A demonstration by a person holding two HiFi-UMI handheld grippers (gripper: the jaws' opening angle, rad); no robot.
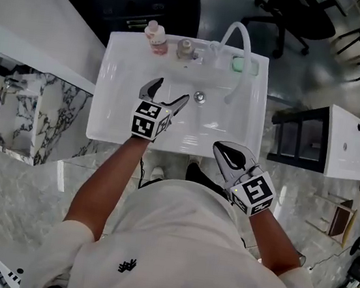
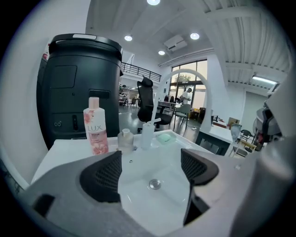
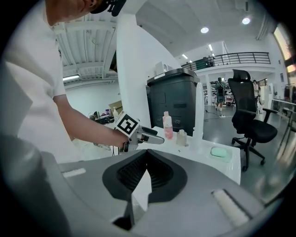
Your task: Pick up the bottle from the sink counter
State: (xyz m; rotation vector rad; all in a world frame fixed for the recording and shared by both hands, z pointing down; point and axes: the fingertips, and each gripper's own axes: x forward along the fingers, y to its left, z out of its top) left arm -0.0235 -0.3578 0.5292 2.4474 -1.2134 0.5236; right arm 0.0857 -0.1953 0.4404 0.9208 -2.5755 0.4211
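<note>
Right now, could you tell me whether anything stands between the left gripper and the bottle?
Nothing visible does. The open left gripper hangs over the basin, and the bottle stands beyond it at the back rim, a small jar beside it.

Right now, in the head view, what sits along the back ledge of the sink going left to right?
pink bottle → small jar → green soap

Left forearm (image 1: 106, 176) stretched forward; left gripper (image 1: 170, 93) (image 2: 150, 169) jaws wide apart, nothing between. Right forearm (image 1: 274, 241) close to torso; right gripper (image 1: 225, 154) (image 3: 144, 173) behind, right of left gripper, jaws together, empty.
</note>
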